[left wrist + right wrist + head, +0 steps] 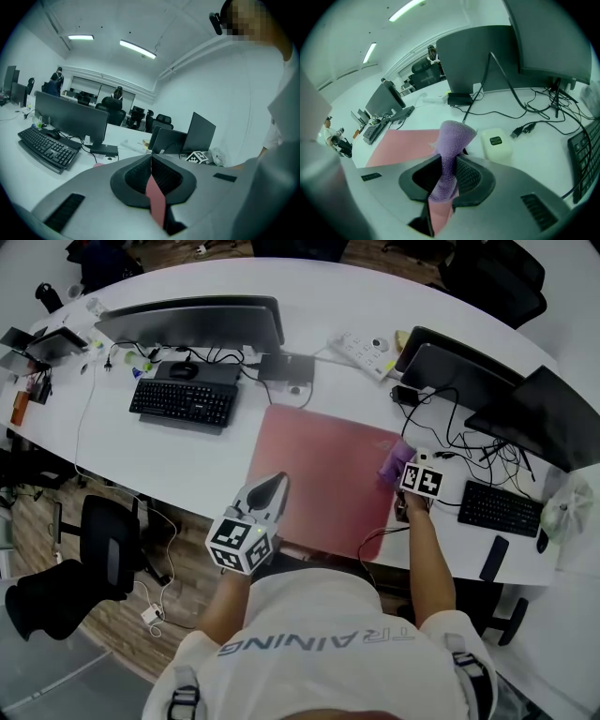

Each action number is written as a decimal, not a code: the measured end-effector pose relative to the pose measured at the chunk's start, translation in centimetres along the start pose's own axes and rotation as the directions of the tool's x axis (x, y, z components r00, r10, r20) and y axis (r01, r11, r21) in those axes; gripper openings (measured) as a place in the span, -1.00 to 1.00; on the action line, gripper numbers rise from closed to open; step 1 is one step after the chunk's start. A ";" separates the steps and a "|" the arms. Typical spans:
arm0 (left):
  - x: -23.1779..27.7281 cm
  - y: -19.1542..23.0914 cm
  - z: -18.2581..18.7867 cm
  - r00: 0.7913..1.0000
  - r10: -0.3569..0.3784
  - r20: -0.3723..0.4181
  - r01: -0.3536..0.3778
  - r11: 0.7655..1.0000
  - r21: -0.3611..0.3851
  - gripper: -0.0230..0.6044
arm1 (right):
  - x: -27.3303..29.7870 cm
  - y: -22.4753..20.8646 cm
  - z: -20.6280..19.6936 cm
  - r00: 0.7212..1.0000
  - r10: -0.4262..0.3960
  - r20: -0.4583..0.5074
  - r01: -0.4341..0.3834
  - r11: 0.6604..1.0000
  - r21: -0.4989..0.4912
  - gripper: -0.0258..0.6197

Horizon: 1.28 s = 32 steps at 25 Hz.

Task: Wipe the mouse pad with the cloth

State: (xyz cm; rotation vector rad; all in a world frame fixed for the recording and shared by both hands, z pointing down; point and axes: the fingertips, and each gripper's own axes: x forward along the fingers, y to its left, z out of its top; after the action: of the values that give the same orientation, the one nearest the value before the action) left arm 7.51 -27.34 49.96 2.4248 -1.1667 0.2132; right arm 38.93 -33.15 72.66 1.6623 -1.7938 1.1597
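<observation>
Head view: the left gripper hangs over the near left part of the mouse pad. In the left gripper view its jaws are pressed together and nothing is between them. The mouse pad is a large pink sheet and lies flat on the white desk, to the right of a black keyboard. At the pad's right edge is the purple cloth. The right gripper has its jaws closed on this cloth. In the right gripper view the fuzzy cloth sticks out beyond the jaws in a narrow bunch.
</observation>
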 end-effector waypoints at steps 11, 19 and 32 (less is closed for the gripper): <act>-0.9 0.1 2.0 0.999 -0.046 0.016 0.046 0.998 0.042 -0.83 | -10.0 9.2 5.1 0.933 0.160 0.322 -0.123 0.984 -0.131 -0.63; -4.6 5.1 3.6 0.999 -0.041 0.031 0.040 0.998 0.045 -0.83 | -12.4 20.9 5.8 0.891 0.297 0.343 -0.236 0.949 -0.208 -0.63; -13.5 18.2 2.9 0.999 0.037 -0.002 -0.037 0.999 0.013 -0.83 | -2.2 40.0 0.2 0.896 0.426 0.126 -0.391 0.890 -0.234 -0.63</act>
State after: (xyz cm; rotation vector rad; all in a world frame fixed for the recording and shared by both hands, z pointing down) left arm -15.25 -29.04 48.85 2.4151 -1.2135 0.2355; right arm 1.18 -34.77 59.50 1.3361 -2.3730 0.9683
